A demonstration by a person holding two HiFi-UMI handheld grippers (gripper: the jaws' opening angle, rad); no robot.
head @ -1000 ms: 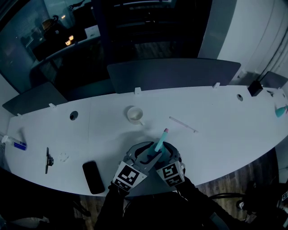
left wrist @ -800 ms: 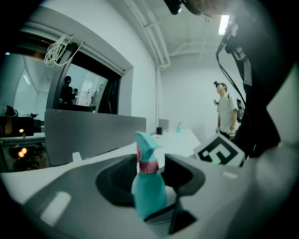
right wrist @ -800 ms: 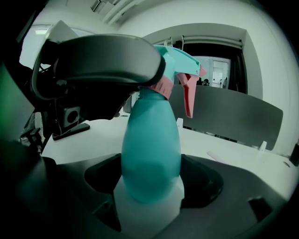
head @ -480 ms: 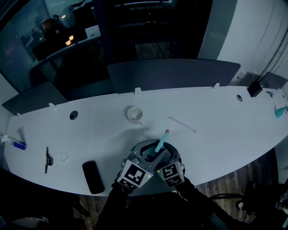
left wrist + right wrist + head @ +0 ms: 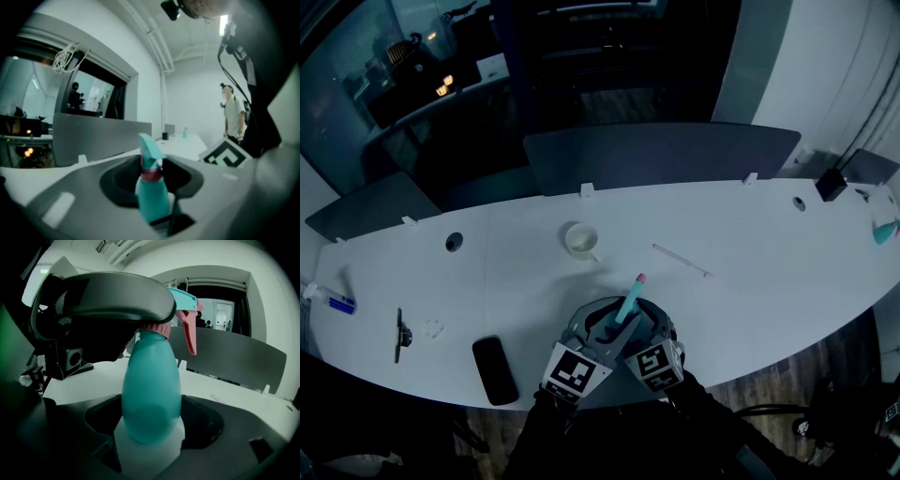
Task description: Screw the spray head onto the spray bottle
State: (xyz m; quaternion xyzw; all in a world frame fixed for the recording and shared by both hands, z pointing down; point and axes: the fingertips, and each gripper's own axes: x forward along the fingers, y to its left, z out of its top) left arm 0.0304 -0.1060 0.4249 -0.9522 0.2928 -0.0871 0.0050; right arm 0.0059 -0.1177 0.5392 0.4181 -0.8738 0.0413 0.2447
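A teal spray bottle (image 5: 628,302) with a pink collar and a teal spray head stands tilted between both grippers near the table's front edge. My right gripper (image 5: 152,437) is shut on the bottle's round body (image 5: 151,394), which fills the right gripper view. My left gripper (image 5: 154,206) reaches in from the left at collar height. Its jaws have just been closing, with the spray head (image 5: 149,151) and pink collar (image 5: 151,174) between them. A dark gap still shows beside the bottle on the right. The pink trigger (image 5: 191,333) points away from me.
On the white table (image 5: 750,272) lie a white cup (image 5: 580,239), a thin white strip (image 5: 681,260), a black phone (image 5: 495,369), a black clip (image 5: 399,333) and a blue-tipped pen (image 5: 337,302). A grey partition (image 5: 661,155) runs along the back. A person (image 5: 233,117) stands far off.
The left gripper's jaws have narrowed around the bottle's top. The bottle's tip has leaned a little to the left. Both hands stay in place.
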